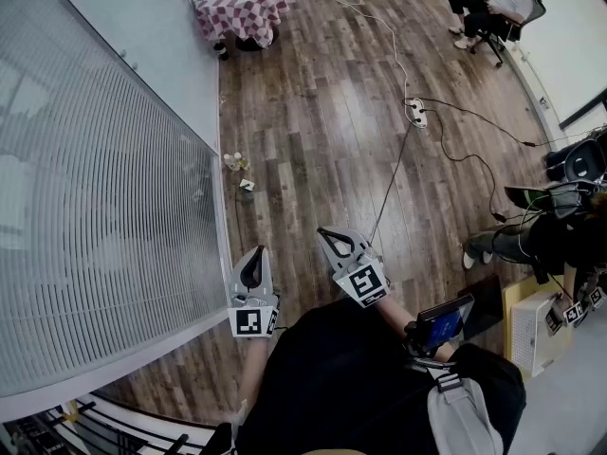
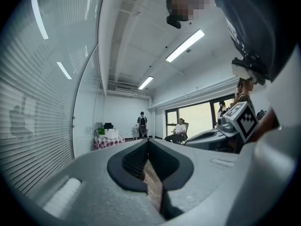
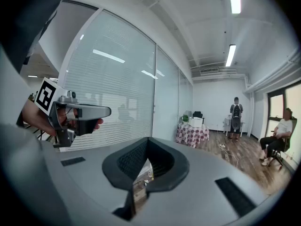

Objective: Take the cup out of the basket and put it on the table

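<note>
Head view — left gripper (image 1: pixel 254 259) and right gripper (image 1: pixel 330 239) both closed, empty, over wooden floor (image 1: pixel 313 112).

No word, number or brand name can be read anywhere; the only printed marks are black-and-white square code patterns on the cubes of the left gripper (image 1: pixel 254 254) and the right gripper (image 1: pixel 324 233); the small blue screen (image 1: pixel 442 324) is too small to read.
</note>
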The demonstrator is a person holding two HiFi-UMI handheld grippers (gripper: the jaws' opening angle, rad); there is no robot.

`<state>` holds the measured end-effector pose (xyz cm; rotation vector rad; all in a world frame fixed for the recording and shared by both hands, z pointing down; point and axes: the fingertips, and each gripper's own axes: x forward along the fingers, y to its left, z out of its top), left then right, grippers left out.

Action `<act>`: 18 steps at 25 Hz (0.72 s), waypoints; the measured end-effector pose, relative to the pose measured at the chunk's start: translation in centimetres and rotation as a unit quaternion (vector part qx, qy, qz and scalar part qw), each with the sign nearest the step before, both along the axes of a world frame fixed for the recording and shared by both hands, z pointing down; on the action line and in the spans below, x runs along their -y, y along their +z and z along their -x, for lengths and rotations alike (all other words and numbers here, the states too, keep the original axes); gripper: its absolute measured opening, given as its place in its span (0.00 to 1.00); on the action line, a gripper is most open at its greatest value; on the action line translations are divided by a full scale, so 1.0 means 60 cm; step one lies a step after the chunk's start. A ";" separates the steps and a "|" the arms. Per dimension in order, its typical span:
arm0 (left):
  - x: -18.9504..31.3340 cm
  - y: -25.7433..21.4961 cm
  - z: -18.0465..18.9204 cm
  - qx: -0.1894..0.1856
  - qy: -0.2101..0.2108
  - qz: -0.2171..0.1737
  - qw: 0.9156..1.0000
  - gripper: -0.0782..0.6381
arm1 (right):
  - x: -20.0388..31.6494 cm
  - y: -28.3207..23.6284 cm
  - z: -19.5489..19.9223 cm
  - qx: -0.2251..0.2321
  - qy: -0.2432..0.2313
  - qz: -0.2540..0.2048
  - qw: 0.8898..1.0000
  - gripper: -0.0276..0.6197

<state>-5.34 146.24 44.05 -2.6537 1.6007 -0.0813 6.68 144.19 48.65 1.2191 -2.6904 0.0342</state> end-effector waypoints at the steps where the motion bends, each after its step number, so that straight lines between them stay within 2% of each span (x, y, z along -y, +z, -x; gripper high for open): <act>1: 0.007 0.002 -0.002 0.001 0.004 0.002 1.000 0.12 | 0.007 0.000 -0.001 0.008 0.005 0.007 1.000 0.06; 4: 0.023 0.009 -0.011 0.005 0.016 0.007 1.000 0.12 | 0.025 0.000 -0.005 0.024 0.016 0.018 0.999 0.06; 11: 0.063 0.023 -0.040 0.011 0.021 0.021 1.000 0.12 | 0.068 0.009 -0.027 0.021 0.014 0.019 0.999 0.06; 18: 0.128 0.029 -0.126 0.017 0.028 0.014 0.999 0.12 | 0.128 0.017 -0.102 0.023 0.006 0.009 1.000 0.06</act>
